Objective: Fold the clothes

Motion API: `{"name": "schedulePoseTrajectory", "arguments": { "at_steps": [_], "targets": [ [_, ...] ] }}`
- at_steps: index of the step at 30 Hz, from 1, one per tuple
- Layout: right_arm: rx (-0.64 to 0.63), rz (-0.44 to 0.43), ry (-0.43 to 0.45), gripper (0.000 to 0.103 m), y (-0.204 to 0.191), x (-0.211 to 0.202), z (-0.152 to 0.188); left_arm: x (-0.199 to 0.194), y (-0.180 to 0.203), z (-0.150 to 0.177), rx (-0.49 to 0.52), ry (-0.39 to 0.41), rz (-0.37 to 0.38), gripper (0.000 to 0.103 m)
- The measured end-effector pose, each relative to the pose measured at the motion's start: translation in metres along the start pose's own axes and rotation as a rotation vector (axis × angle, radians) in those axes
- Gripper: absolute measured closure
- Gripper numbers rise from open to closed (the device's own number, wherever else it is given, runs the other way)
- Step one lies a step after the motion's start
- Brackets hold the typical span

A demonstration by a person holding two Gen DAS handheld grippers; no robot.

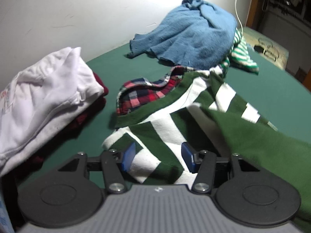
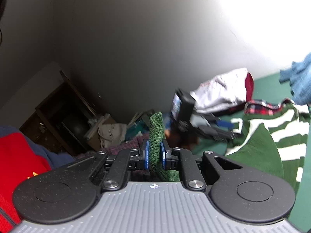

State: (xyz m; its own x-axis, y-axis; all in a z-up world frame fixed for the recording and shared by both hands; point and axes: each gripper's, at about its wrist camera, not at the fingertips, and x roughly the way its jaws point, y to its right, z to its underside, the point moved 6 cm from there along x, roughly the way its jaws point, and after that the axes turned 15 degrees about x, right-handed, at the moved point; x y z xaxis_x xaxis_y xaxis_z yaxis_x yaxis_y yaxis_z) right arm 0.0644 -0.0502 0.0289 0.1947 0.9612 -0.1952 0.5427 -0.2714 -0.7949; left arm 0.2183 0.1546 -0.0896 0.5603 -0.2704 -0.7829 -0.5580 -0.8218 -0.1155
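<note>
Left wrist view: left tongs [image 1: 158, 158] spread wide, straddling green-and-white striped sweater [image 1: 165, 116] on green tabletop [image 1: 262, 85]. Right tongs [image 2: 155, 156] clamped tight on the sweater's green ribbed edge.

Each tool [image 1: 158, 156] has black linkages, silver screws, blue pads [image 2: 146, 156] and a ribbed grey body.

Six garments out here: one green-and-white striped sweater [image 1: 165, 116], one plaid shirt [image 1: 143, 95], one blue sweater [image 1: 194, 36]. One thin-striped green top [image 1: 243, 56], one white garment [image 1: 44, 97], one maroon piece [image 1: 101, 97] beneath it. Two tools: left [image 1: 157, 157], right [image 2: 155, 155].
</note>
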Motion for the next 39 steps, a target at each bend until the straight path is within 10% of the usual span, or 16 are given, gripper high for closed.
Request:
{"name": "schedulePoseTrajectory", "arguments": {
  "at_steps": [18,24,28,39],
  "targets": [
    [-0.013,0.039,-0.046,0.09,0.001,-0.007,0.025,0.029,0.046,-0.012,-0.118,-0.029,0.19,0.052],
    [0.004,0.032,-0.031,0.09,-0.001,-0.009,0.027,0.032,0.042,-0.007,-0.202,-0.019,0.197,0.064],
    [0.002,0.034,-0.023,0.09,-0.003,-0.01,0.029,0.032,0.04,-0.005,-0.23,-0.017,0.174,0.093],
    [0.01,0.042,-0.044,0.09,-0.001,-0.014,0.034,0.005,0.036,-0.015,-0.254,0.062,0.109,0.103]
  ]
}}
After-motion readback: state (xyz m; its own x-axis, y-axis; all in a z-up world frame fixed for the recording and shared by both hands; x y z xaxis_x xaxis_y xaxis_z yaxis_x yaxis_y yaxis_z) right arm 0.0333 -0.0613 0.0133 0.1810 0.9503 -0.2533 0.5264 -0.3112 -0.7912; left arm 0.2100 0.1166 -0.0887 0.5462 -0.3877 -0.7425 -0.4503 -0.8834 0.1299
